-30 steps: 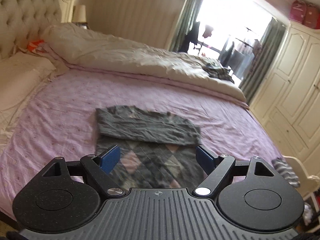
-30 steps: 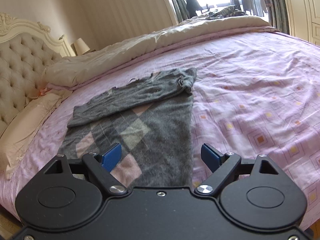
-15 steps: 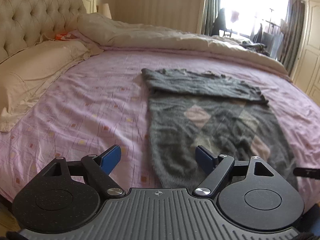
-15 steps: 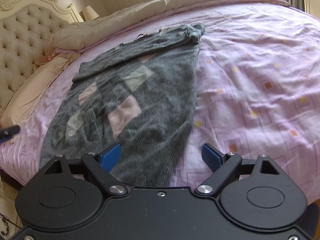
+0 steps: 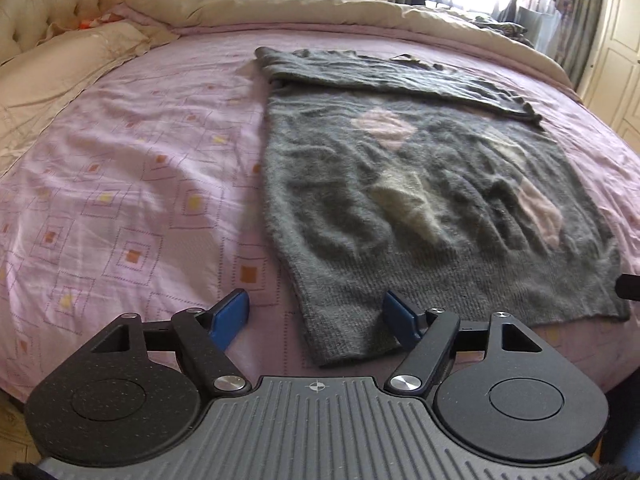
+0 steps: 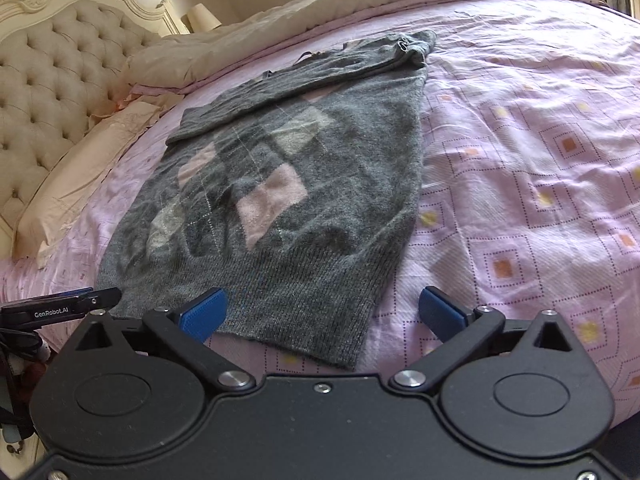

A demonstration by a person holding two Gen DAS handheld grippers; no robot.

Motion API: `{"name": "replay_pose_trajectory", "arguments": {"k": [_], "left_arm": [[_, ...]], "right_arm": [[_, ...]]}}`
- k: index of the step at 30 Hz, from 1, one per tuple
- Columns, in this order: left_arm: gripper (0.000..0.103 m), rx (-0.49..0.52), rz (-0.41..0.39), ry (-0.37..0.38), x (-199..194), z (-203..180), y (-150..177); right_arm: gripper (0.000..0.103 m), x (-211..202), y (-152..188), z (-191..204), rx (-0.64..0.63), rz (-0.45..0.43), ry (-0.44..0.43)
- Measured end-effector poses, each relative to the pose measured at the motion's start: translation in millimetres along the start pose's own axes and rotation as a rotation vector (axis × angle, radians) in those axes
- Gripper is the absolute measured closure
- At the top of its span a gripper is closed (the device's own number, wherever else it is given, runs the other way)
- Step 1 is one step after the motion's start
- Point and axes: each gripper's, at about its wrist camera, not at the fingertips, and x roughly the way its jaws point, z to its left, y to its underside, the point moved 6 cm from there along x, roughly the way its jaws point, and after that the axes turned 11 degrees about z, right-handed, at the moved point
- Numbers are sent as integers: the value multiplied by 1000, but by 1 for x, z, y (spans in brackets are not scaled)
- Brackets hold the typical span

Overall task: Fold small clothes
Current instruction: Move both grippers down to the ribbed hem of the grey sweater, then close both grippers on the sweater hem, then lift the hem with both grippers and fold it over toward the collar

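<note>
Hem corners are what the coming move turns on. Starting at the left, the left gripper (image 5: 316, 312) hangs with its blue pads spread apart and nothing between them; the near left corner of the grey argyle sweater (image 5: 420, 200) lies right between the pads, toward 1 o'clock, with the garment's long axis running from that hem up to 12 o'clock. In its view the bare pink bedsheet (image 5: 120, 184) fills everything from 9 to 11 o'clock.

Further right, the right gripper (image 6: 322, 310) is likewise spread wide and empty, and the sweater (image 6: 280, 184) reaches up toward 11 o'clock; its near right hem corner sits just ahead of the gap, at 12 o'clock. Each gripper is nearest its own corner, so a two-handed pinch of the hem looks like the likely step.

The sweater lies flat on the bed, near the front edge. Its sleeves are already folded across the top as a grey band. Pink and pale diamonds mark the body, the hem is ribbed, and the knit is softly rumpled.
</note>
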Motion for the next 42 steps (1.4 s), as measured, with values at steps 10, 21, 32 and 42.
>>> {"name": "replay_pose_trajectory", "arguments": {"k": [10, 21, 32, 42], "left_arm": [[34, 34, -9, 40, 13, -13, -12], [68, -36, -34, 84, 4, -3, -4], [99, -176, -97, 259, -22, 7, -34], [99, -165, -285, 350, -56, 9, -138]], "right_arm": [[5, 7, -6, 4, 26, -43, -114], [73, 5, 0, -7, 51, -25, -114], [87, -17, -21, 0, 93, -75, -223], [87, -45, -119, 1, 109, -232, -325]]}}
